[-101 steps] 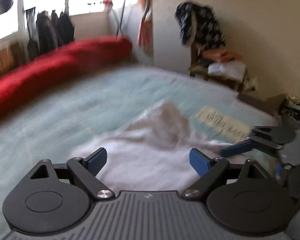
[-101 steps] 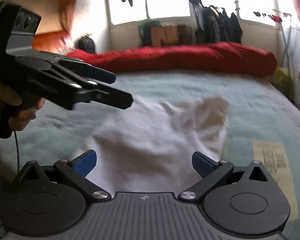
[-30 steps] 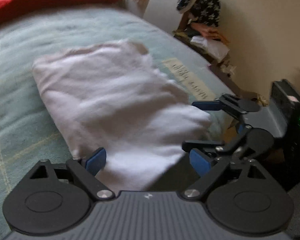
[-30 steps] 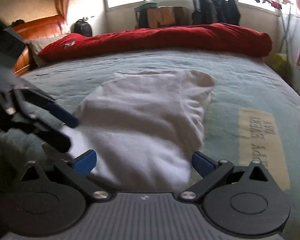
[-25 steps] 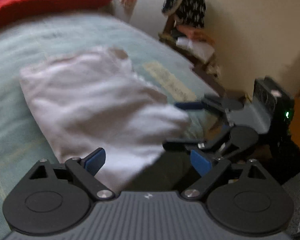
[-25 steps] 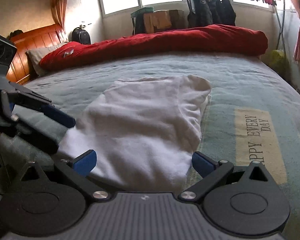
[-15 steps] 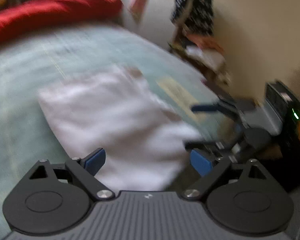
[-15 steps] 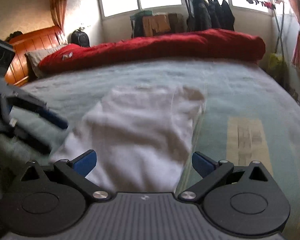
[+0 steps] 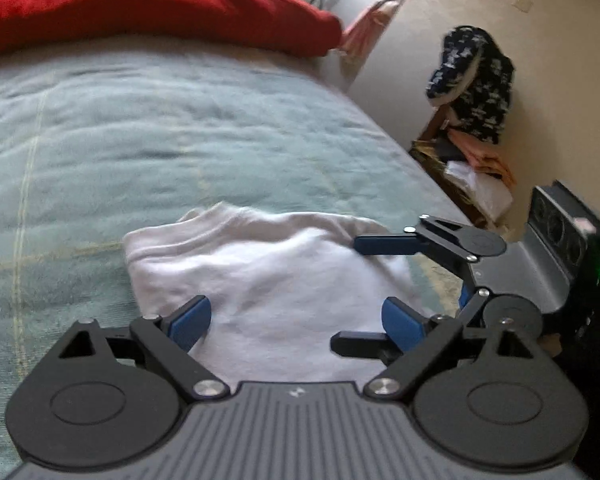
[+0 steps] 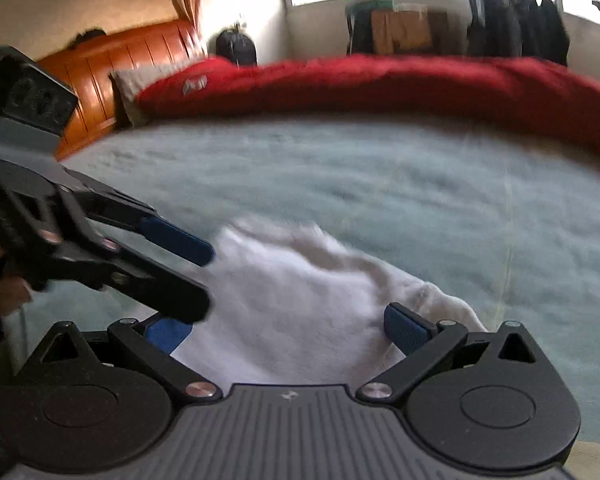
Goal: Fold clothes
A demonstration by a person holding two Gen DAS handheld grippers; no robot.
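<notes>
Left wrist view shows 1 folded white garment (image 9: 284, 280) on 1 green bedspread (image 9: 140, 128), and 2 grippers, left gripper (image 9: 296, 322) and right gripper (image 9: 348, 292), both jaws wide, holding nothing

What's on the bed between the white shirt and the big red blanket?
Nothing. Between the white shirt and the red blanket there is only bare pale green bedspread. Both wrist views show that stretch, the left one more sharply.

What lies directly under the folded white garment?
The white garment rests on the pale green bedspread, which shows all around it. The patch directly beneath is covered, so anything there is hidden.
</notes>
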